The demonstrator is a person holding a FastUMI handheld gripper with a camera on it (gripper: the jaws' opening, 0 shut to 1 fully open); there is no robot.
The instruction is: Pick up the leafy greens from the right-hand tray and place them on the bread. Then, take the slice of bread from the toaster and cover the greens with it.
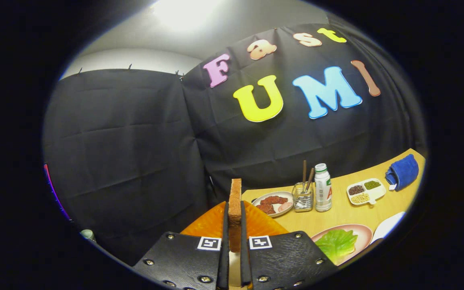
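A slice of toasted bread (235, 201) stands on edge between the fingers of my gripper (234, 219), which is shut on it. The slice is lifted above the orange toaster (211, 223) just beyond the fingers. The leafy greens (336, 242) lie on a pink plate (363, 233) on the wooden table to the right of the fingers; whatever is under the greens is hidden.
Beyond the toaster sits a plate of meat pieces (272, 203), a clear holder with sticks (303, 197), and a white bottle (322, 187). Farther right are a divided dish of beans (364, 192), a blue cloth (403, 172) and a white plate edge (388, 226).
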